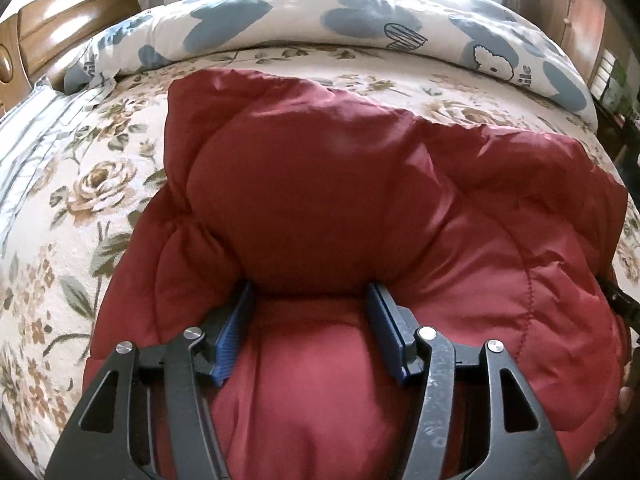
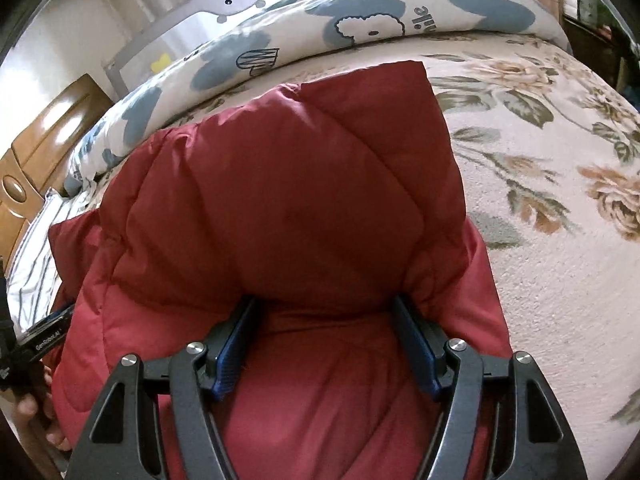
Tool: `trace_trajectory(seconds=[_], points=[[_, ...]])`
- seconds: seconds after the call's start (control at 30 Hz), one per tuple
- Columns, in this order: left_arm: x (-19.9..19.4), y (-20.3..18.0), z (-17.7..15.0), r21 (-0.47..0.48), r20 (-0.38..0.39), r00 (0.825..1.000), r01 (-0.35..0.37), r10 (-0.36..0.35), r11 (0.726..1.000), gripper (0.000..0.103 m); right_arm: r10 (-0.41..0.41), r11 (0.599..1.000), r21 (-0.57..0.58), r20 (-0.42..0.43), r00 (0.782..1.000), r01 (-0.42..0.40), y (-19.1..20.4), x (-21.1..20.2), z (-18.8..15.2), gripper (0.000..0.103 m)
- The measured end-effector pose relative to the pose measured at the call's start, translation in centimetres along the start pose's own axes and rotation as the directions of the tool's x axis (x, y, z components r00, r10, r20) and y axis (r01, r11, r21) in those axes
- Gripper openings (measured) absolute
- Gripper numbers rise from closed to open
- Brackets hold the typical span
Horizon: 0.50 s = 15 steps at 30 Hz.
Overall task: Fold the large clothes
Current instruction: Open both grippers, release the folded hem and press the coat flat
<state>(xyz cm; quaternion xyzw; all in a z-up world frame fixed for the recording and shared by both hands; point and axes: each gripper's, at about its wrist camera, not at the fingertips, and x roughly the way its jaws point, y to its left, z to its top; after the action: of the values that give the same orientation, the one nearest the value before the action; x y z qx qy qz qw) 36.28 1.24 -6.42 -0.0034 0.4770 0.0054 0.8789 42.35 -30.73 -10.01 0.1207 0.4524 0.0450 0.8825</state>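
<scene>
The red padded jacket (image 1: 320, 184) lay bunched on the flowered bedspread (image 1: 80, 184), near the rolled blue-and-white quilt (image 1: 304, 20); the left gripper (image 1: 310, 300) stood half-spread, pads pressed into a thick fold; the right gripper (image 2: 324, 312) clamped a similar bulge, rather wide because the padding was fat; both, I judged, carrying a fold over.

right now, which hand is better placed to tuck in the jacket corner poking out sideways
left, probably: the loose corner of the red jacket pokes out beside the left gripper; the right gripper clamps the opposite side.
</scene>
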Motion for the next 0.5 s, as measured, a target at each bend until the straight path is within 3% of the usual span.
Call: trace_trajectory(seconds=[0.33, 0.5], points=[[-6.3, 2.4, -2.1, -0.037, 0.052, 0.993, 0.107, -0.105, 0.994, 0.058, 0.008, 1.0, -0.002, 0.022, 1.0, -0.008, 0.1, -0.5, 0.0, 0.069], [-8.7, 5.1, -4.0, -0.102, 0.075, 0.989, 0.138, -0.13, 0.985, 0.058, -0.016, 0.997, -0.071, 0.065, 0.998, 0.021, 1.1, -3.3, -0.9, 0.071]])
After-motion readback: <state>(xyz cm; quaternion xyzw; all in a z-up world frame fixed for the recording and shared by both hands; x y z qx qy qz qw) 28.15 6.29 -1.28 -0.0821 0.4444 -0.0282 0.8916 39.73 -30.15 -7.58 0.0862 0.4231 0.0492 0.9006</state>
